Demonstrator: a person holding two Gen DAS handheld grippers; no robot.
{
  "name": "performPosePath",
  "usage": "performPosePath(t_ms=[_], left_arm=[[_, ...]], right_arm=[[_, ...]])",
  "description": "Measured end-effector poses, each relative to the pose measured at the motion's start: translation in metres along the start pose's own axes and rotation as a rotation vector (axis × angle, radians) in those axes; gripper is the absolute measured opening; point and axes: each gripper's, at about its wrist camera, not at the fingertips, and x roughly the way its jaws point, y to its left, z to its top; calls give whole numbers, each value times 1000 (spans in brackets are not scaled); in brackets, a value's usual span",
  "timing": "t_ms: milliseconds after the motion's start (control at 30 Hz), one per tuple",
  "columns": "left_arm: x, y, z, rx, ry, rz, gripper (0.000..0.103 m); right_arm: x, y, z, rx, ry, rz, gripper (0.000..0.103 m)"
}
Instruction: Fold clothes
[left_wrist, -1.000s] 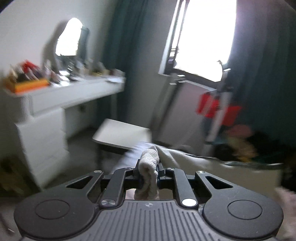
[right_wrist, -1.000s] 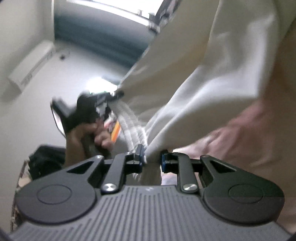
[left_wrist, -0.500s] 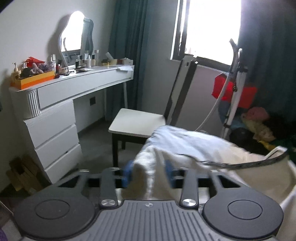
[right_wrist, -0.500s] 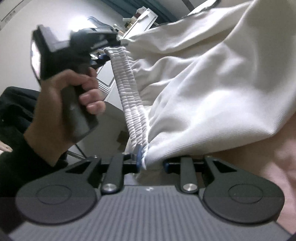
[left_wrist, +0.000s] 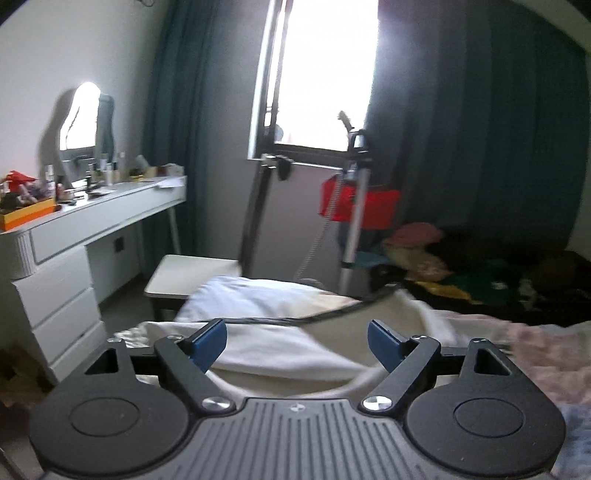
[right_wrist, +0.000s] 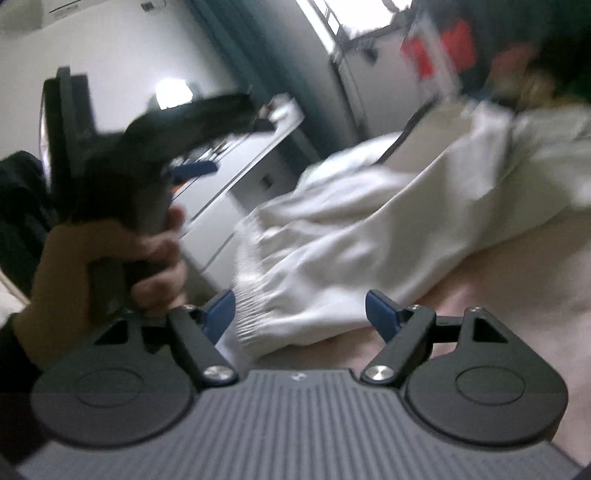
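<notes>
White knit fabric: one garment (right_wrist: 351, 236), trousers by the look of the ribbed elastic band (right_wrist: 251, 314) at its near end. Lies rumpled and slack on the pink-sheeted bed (right_wrist: 498, 295), band end towards the cameras, the rest trailing off towards the window (left_wrist: 325, 74). Sits just ahead of both tools and between their jaws in either view, yet clamped by neither.

Right gripper (right_wrist: 300, 310): jaws spread wide, nothing held, the ribbed band lying against the left blue tip. Left gripper (left_wrist: 297, 341): jaws likewise wide apart and empty, cloth below and beyond them. Seen also from the right wrist, gripped in a hand (right_wrist: 110, 258), though blurred.

As to progress: no flat, squared packet anywhere in sight. Looks creased and bunched, perhaps doubled over on itself, though too blurred to say for sure. Fits either a garment laid out before its halves are brought together, or one set down between two folds. Smoothing and squaring, in my judgement, left to do in both cases.

Count: one white garment, two grippers, two blue-tipped fingers on each, one hand in view. Farther off, one heap of mixed clothes (left_wrist: 424, 254) by the dark curtain, pieces not countable. Beyond the bed, one pale stool (left_wrist: 192, 273), one white dressing table (left_wrist: 110, 214), one mirror (left_wrist: 83, 118).
</notes>
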Motion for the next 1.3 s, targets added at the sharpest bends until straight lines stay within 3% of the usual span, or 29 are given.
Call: performPosePath(t_ms=[200,333,533,667,767,900,967,1033,1100,1167,1300], left_arm=[[-29,-76,13,35,-14,-61,88],[-18,-128,19,58,19,-87,88],[40,-187,11,76,84,-76,88],[100,-198,-5,77,91,-105,82],[148,-204,-22,127,66,-105,81],[219,-209,-43,131,93,-109,67],[250,-214,-51,143,128,-90,58],[280,-219,-59,160,165,-65,42],[306,-225,-65,181,192,-44,11],[307,-231,-64,213,158,-51,5],[262,-242,-66,306,33,-102,4]], right_arm=[[-77,-50,-4,-107,-146,-182,80],[-114,-99,-9,-31,-198,-269,80],[-123,-155,-7,79,-239,-307,80],[-108,-185,-13,137,-222,-362,80],[-101,-219,-12,270,-189,-351,80],[-91,-263,-13,470,-186,-349,80],[-83,-277,-16,491,-183,-363,80],[-71,-289,-18,492,-171,-384,81],[-52,-300,-19,480,-133,-395,80],[-36,-309,-20,482,-100,-395,81],[-24,-314,-16,476,-93,-360,80]])
